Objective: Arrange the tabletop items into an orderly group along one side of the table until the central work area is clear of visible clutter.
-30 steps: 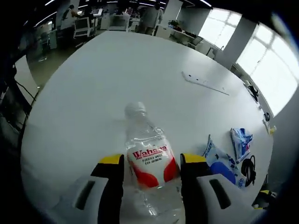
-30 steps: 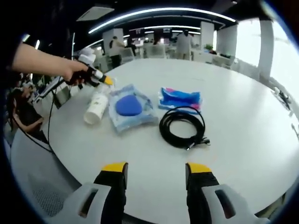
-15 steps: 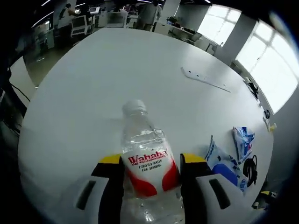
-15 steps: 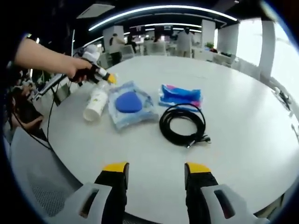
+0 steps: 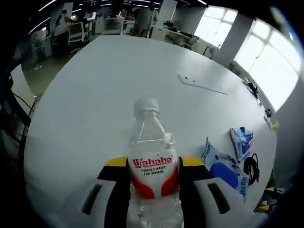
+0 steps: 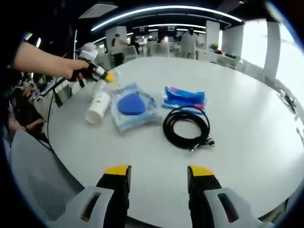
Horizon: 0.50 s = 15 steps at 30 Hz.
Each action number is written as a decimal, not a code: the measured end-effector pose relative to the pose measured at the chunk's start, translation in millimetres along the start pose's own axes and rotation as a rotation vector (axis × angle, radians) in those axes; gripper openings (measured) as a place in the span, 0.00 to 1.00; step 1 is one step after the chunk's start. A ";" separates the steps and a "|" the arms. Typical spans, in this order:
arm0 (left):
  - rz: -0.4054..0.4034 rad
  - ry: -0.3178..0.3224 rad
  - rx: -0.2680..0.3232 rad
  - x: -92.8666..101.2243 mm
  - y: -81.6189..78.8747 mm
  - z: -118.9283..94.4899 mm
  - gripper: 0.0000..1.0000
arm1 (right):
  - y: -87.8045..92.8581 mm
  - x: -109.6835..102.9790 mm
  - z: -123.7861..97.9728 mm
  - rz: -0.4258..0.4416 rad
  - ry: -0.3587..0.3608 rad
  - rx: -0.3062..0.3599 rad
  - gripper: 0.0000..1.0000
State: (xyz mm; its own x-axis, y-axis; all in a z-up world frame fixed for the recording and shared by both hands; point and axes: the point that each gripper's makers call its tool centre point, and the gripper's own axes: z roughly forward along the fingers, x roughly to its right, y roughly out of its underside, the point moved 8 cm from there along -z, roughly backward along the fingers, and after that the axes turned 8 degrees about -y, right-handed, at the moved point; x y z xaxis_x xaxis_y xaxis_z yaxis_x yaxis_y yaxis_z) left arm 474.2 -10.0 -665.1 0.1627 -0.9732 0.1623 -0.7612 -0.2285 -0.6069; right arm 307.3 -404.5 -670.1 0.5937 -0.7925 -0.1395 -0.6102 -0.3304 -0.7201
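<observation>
A clear water bottle (image 5: 153, 142) with a red and white label lies between the jaws of my left gripper (image 5: 154, 162), cap pointing away; both jaws press on its label. In the right gripper view the same bottle (image 6: 97, 107) rests on the round white table (image 6: 247, 109), with the left gripper (image 6: 108, 76) at its far end, held by a person's hand. My right gripper (image 6: 156, 171) hovers open over the near table edge, nothing between its jaws.
Beside the bottle lie a blue packet with a round blue pad (image 6: 132, 108), a second blue packet (image 6: 184, 99) and a coiled black cable (image 6: 186, 127). A white power strip (image 5: 202, 84) lies farther across the table. A grey chair (image 6: 33, 175) stands at the table's near-left edge.
The left gripper's jaws have drawn in against the bottle's label, and the bottle's cap now sits a little farther right in that view. The right gripper has stayed put.
</observation>
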 end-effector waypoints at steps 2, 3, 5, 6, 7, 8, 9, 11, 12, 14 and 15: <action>0.015 0.002 0.020 -0.4 -2.3 -6.0 0.37 | -0.5 -0.4 -0.3 -0.001 -0.002 0.004 0.48; 0.019 0.004 0.026 -0.8 -2.6 -9.0 0.37 | -0.6 -0.4 -0.4 -0.001 -0.002 0.005 0.48; 0.019 0.005 0.033 -2.0 -2.3 -13.4 0.36 | -1.1 -0.4 -0.9 0.000 -0.001 0.009 0.48; 0.024 0.006 0.040 -1.9 -2.2 -15.3 0.36 | -1.4 -0.3 -1.0 0.000 0.001 0.011 0.48; 0.035 0.003 0.050 -2.1 -2.8 -17.7 0.36 | -1.7 -0.2 -1.2 0.000 0.002 0.014 0.48; 0.042 0.000 0.057 -2.2 -3.4 -19.7 0.36 | -1.8 -0.2 -1.5 0.001 0.002 0.015 0.48; 0.047 -0.002 0.066 -3.0 -4.8 -20.9 0.36 | -2.0 -0.1 -1.8 0.001 0.004 0.018 0.48; 0.044 -0.005 0.094 -4.0 -9.2 -25.3 0.35 | -2.5 0.1 -2.4 0.001 0.008 0.023 0.48; 0.038 -0.007 0.111 -4.3 -12.0 -27.6 0.35 | -2.6 0.3 -2.6 0.002 0.009 0.025 0.48; 0.034 -0.014 0.149 -5.1 -17.3 -31.8 0.35 | -2.7 0.7 -2.9 0.003 0.011 0.028 0.48; 0.033 -0.015 0.162 -5.4 -19.3 -33.0 0.35 | -2.9 0.8 -3.0 0.004 0.011 0.030 0.48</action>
State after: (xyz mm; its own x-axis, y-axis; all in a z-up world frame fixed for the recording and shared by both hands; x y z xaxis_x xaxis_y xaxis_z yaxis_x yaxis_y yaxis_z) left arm 467.3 0.4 -628.5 0.1493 -0.9803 0.1293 -0.6555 -0.1960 -0.7293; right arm 308.0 -405.8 -666.1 0.5854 -0.7995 -0.1347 -0.5962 -0.3119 -0.7398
